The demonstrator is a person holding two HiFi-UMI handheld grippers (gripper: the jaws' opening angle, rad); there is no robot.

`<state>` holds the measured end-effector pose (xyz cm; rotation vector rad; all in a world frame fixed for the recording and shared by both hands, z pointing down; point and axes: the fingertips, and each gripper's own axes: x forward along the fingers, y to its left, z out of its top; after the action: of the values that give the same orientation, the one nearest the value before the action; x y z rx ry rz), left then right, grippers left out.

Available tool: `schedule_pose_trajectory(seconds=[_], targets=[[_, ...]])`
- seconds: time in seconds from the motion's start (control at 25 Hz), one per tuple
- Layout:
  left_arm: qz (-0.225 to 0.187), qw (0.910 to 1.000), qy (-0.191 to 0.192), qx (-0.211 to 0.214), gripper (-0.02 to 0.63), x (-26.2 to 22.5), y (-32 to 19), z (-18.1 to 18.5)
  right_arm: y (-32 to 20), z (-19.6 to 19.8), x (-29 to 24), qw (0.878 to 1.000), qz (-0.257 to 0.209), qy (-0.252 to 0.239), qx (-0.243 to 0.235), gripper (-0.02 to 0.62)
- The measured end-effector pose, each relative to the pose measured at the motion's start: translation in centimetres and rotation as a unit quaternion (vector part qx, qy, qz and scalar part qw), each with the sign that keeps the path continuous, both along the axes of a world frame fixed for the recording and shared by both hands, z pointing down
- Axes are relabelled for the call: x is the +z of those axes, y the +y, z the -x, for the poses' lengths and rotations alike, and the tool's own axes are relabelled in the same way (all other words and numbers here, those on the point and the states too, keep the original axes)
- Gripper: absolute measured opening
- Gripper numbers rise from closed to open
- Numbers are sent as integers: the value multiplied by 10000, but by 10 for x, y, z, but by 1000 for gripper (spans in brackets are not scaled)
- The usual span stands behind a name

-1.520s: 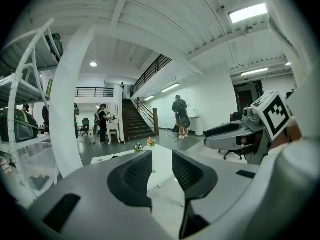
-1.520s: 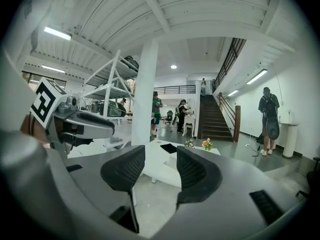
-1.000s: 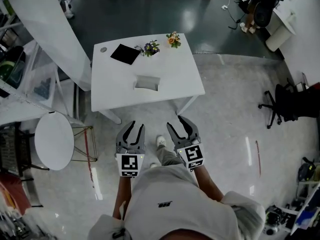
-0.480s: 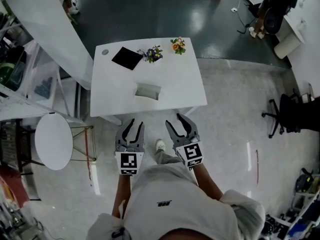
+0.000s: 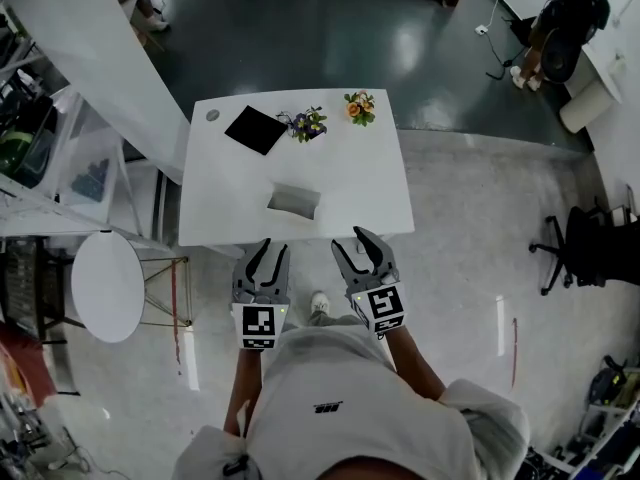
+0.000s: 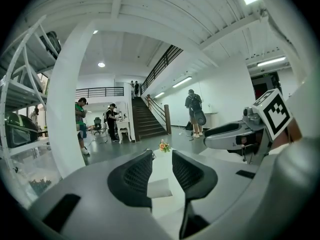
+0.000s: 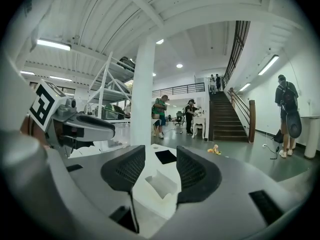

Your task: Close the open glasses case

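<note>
No words or numbers can be read; the small dark mark [image 5: 327,408] on the person's shirt [image 5: 385,393] is illegible.

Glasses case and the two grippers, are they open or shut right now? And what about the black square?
glasses case: open, lying on the white table.
left gripper: open, holding nothing, not touching the case.
right gripper: open, holding nothing, not touching the case.
black square: lying flat near the table's far left corner.

- We see a white table [image 5: 350,183].
- On it lie the open glasses case [image 5: 294,201], a black square [image 5: 255,129], a purple flower bunch [image 5: 307,123] and an orange flower bunch [image 5: 359,107].
</note>
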<state>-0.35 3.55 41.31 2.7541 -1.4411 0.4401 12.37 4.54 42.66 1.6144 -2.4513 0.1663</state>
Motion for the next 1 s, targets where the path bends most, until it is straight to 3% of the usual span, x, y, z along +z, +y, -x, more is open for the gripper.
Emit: schedule_pose_trajectory(seconds=[1.0], targets=[[208, 9998, -71, 1, 137, 24, -69, -16, -74, -8, 21, 9996, 219, -73, -177, 186]])
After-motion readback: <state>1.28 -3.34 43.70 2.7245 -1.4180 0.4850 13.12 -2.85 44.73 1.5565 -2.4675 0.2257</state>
